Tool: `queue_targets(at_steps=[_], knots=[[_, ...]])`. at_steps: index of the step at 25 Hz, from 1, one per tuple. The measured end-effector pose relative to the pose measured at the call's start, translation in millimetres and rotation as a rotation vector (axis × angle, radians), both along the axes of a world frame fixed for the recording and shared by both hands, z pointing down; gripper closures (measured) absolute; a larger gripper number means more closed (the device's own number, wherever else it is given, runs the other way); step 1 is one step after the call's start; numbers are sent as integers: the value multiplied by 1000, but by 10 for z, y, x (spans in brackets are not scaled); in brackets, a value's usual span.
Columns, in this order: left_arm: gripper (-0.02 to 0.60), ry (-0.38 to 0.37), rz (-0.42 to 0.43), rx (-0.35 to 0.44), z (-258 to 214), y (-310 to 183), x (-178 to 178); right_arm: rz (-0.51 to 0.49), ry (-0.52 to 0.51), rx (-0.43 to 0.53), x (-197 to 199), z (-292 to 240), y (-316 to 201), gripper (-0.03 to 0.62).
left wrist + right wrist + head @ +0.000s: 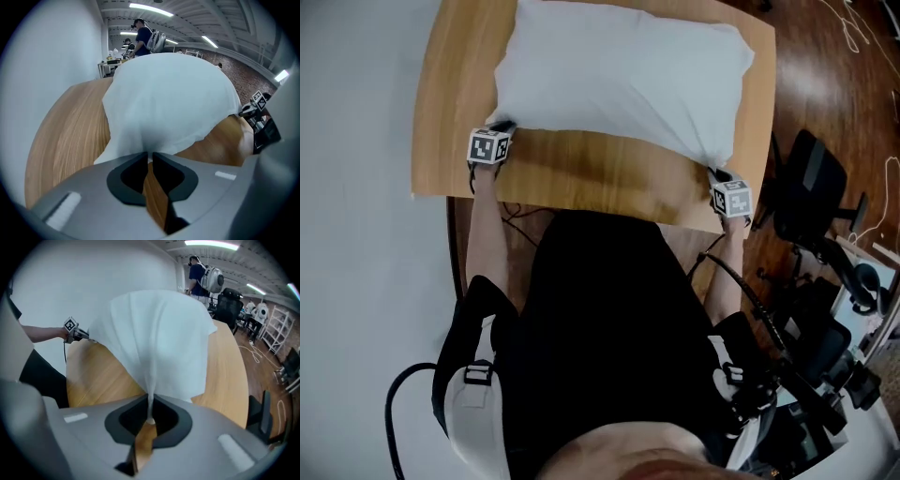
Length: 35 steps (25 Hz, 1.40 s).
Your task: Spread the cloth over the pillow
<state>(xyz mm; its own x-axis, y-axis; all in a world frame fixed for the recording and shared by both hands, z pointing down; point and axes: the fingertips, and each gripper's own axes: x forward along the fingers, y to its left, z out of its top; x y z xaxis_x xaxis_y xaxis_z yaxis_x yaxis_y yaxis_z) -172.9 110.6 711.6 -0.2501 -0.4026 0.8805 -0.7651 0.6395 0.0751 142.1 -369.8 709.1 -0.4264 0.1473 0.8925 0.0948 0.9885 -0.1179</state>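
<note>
Two grippers: the left gripper (150,153), its jaws opening with a cloth corner between the fingertips, and the right gripper (151,397), closed on another corner. One white cloth (619,75), one wooden table (581,178), one black chair (811,183). Beyond the left fingers, one person (144,33) and a second person (127,44)

White cloth (619,80) covers the whole mound, so the pillow underneath is out of sight in every view, and the head view's top edge slices off the far end of both cloth and table (450,112). The person's dark torso (609,309) blocks the middle of the table's near edge, and the people (143,35) far back in the room are too small to make out.
</note>
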Motion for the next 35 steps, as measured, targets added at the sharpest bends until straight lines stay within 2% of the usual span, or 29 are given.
queue_targets(at_steps=[5, 7, 9, 11, 13, 16, 18, 22, 25, 27, 29, 30, 31, 32, 34, 35], knots=[[546, 74, 0, 20, 183, 177, 161, 16, -12, 68, -143, 166, -13, 580], [546, 102, 17, 37, 94, 188, 231, -2, -9, 92, -196, 194, -7, 580], [558, 61, 25, 73, -199, 150, 224, -22, -3, 112, -216, 175, 2, 580], [567, -16, -32, 156, -527, 69, 54, -34, -15, 129, -243, 181, -39, 580], [568, -46, -103, 240, -610, -31, -181, -28, -28, 143, -285, 185, -75, 580], [569, 28, -160, 310, -297, -151, -283, -11, -27, 177, -318, 218, -136, 579], [569, 38, -171, 317, -219, -177, -231, -9, -27, 186, -335, 252, -185, 579], [570, -24, -182, 316, -392, -162, -150, 2, -72, 168, -352, 193, -260, 574], [569, -59, -195, 302, -532, -65, -26, 47, -98, 123, -183, 57, -321, 505], [569, -81, -215, 279, -626, 76, 71, 108, -116, 65, -4, -13, -382, 465], [569, -116, -266, 306, -778, 205, 178, 213, -141, 22, 167, -128, -545, 445], [569, -136, -309, 372, -903, 246, 235, 274, -167, 17, 225, -214, -667, 444], [569, -158, -364, 495, -1085, 265, 286, 331, -205, 23, 257, -314, -807, 445], [569, -181, -423, 683, -1341, 274, 331, 383, -254, 36, 263, -427, -956, 444], [572, -257, -512, 1180, -2067, 344, 391, 470, -386, 71, 177, -749, -1246, 445], [578, -318, -528, 1420, -2481, 437, 414, 503, -472, 79, 78, -976, -1369, 445]])
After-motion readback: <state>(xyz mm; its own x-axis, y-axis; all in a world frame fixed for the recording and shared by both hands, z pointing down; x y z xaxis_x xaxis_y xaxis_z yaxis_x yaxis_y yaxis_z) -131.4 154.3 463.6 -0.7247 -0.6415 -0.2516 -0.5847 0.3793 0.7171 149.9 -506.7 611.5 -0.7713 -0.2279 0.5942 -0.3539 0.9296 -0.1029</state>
